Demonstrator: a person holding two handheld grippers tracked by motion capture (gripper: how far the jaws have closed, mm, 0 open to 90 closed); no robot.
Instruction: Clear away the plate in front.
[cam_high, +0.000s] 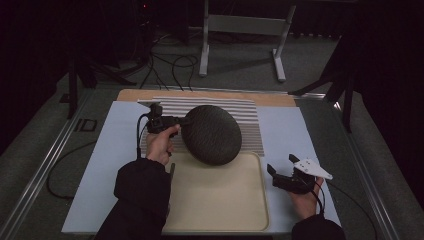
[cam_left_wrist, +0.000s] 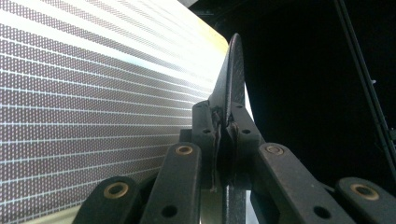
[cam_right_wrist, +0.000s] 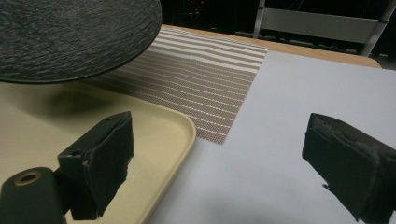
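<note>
Left gripper (cam_high: 176, 125) clamped on rim of dark round plate (cam_high: 212, 134), jaws pinched tight on its edge. Plate held tilted in the air, over striped placemat (cam_high: 250, 116) and far edge of beige tray (cam_high: 220, 195). Right gripper (cam_high: 281, 169) jaws wide, holding nothing, just right of tray above pale blue sheet (cam_high: 285, 135).

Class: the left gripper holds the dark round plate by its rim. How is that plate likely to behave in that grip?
The dark plate looks rigid: it keeps its shape, held edge-on by the left gripper. Pinched at one rim only, it may tend to sag or swivel. It is probably breakable if dropped.
</note>
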